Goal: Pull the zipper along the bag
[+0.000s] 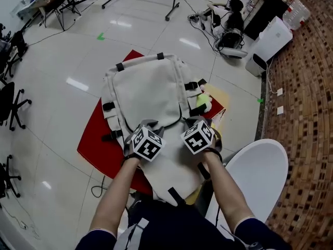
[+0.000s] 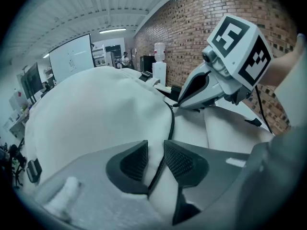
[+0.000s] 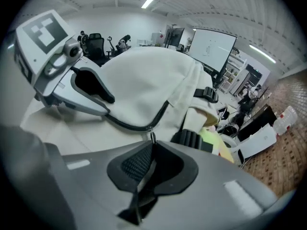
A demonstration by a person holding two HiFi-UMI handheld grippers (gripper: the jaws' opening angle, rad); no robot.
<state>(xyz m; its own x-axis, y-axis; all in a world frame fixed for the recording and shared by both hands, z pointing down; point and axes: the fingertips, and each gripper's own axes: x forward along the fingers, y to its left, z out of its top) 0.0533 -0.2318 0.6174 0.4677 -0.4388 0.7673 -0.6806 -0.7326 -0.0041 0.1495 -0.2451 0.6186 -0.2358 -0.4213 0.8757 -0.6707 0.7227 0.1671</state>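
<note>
A white backpack (image 1: 151,92) lies flat on a red mat (image 1: 96,139). Both grippers sit at its near end, side by side. My left gripper (image 1: 144,126) (image 2: 156,159) is shut on a fold of the bag's fabric (image 2: 154,169), and the dark zipper line (image 2: 171,123) runs between its pads. My right gripper (image 1: 193,123) (image 3: 152,162) is shut on the small metal zipper pull (image 3: 152,138), where the zipper track (image 3: 139,126) curves across the bag. Each gripper shows in the other's view: the right one (image 2: 178,104) and the left one (image 3: 108,110).
A yellow-green object (image 1: 205,100) lies by the bag's right side under black straps (image 1: 191,85). A white round seat (image 1: 260,171) stands at the near right. A white appliance (image 1: 268,43) and cables (image 1: 229,35) sit by the brick wall; office chairs (image 1: 10,108) are at far left.
</note>
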